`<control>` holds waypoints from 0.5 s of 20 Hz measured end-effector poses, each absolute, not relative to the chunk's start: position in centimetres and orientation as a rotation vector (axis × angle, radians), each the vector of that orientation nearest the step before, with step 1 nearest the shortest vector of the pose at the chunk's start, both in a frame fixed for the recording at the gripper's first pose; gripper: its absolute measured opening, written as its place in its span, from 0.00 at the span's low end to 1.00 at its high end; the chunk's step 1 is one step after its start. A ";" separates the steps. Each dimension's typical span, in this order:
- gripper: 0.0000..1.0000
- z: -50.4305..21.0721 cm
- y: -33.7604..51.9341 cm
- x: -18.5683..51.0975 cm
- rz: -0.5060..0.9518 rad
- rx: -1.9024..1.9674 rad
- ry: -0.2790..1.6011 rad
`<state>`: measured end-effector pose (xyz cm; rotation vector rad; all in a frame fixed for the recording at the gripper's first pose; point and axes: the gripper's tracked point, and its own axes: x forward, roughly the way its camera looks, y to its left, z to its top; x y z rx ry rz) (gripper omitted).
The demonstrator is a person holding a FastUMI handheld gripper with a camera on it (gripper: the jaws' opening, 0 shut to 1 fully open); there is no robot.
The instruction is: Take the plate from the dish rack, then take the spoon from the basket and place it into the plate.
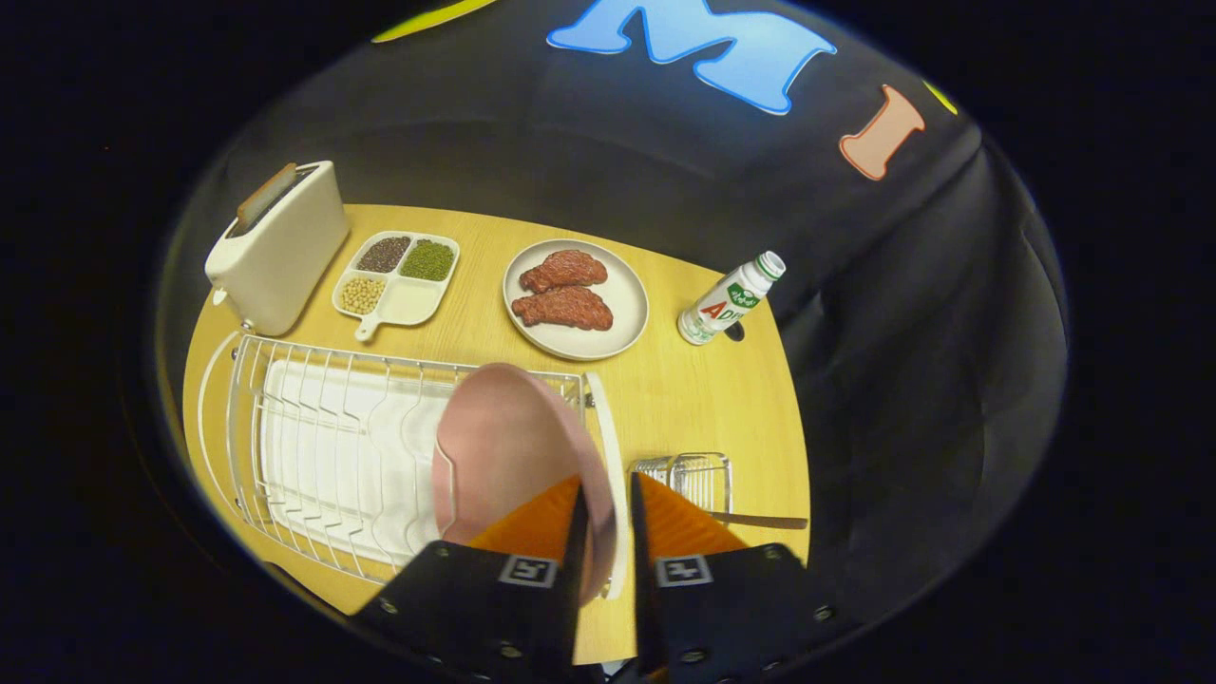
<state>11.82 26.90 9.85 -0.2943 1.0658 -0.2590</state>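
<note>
Both jaws of gripper [605,503] astride pink plate [503,446] rim, plate on edge.

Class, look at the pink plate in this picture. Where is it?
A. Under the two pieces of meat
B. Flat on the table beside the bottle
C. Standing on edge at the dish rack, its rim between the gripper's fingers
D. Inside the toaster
C: the pink plate stands on edge at the dish rack, and the gripper has one finger on each side of its rim.
</note>
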 end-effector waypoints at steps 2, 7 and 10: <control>0.15 10.3 27.0 12.0 -0.240 -0.313 1.071; 0.06 11.2 28.1 11.6 -0.238 -0.375 1.071; 0.06 12.7 28.0 12.0 -0.252 -0.422 1.051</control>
